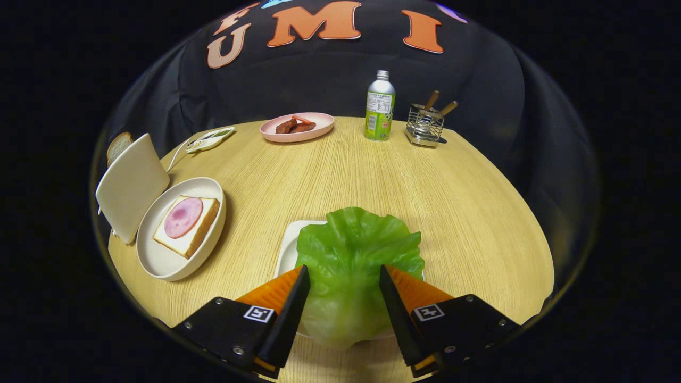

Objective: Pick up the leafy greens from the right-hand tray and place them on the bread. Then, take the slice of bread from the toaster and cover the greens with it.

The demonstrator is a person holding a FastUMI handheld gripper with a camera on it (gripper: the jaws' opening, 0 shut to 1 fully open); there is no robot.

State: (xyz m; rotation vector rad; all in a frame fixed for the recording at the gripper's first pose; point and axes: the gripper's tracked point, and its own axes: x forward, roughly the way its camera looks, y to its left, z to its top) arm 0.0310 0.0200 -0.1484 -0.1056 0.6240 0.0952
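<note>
A green lettuce leaf (pixel 351 255) lies on a small white tray (pixel 290 247) near the table's front. My gripper (pixel 343 279) is open, its fingers standing on either side of the leaf's lower part; the leaf spreads wider than the gap beyond them. To the left, a white plate (pixel 159 260) holds a slice of bread (pixel 199 236) topped with a round of ham (pixel 182 217). Behind that plate stands a white toaster (pixel 130 186) with a bread slice (pixel 118 146) poking out of its top.
At the back of the round wooden table (pixel 479 213) sit a pink plate (pixel 319 125) with sausage pieces, a green-labelled bottle (pixel 380 106) and a wire holder (pixel 424 125) with utensils. A white corded device (pixel 210 139) lies at the back left.
</note>
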